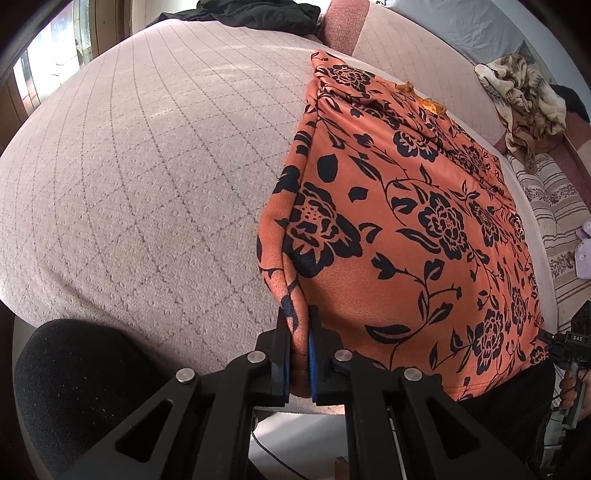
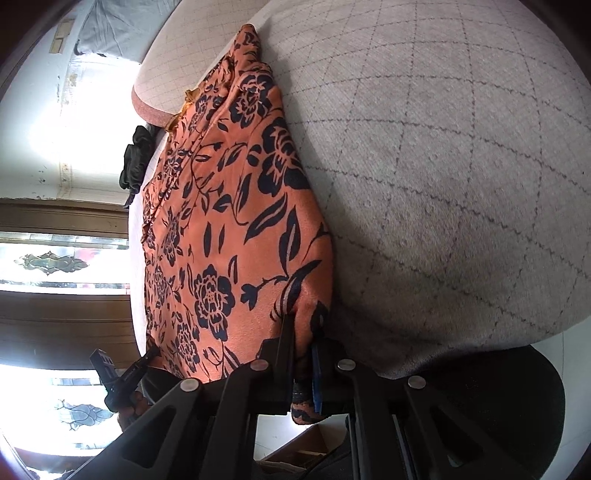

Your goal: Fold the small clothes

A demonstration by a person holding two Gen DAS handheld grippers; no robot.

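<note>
The left gripper (image 1: 298, 325) is pinched tight on a bunched corner of the orange cloth (image 1: 406, 236), a fold of black-flowered fabric squeezed between its blue-lined fingers (image 1: 314, 347). The right gripper (image 2: 303, 332) is likewise pressed together on the other near corner of the cloth (image 2: 221, 229), with a wad of fabric poking out below its fingers.

The cloth lies spread on the bed (image 1: 147, 166), its near edge hanging over the bed's front edge where both grippers hold it. From that edge it stretches away across the pale quilted cover, narrowing toward a crumpled far end. A small yellow-orange trim (image 1: 430, 101) shows near that far end.

In the left wrist view, the right gripper's body (image 1: 574, 339) and the hand (image 1: 570, 387) holding it appear at the cloth's near right corner.

Beyond the cloth's far end, a dark garment (image 1: 255, 13) lies at the back of the bed. To the right of the cloth, off the bed, a patterned beige blanket (image 1: 524, 96) sits heaped above a striped cushion (image 1: 554, 206).
</note>
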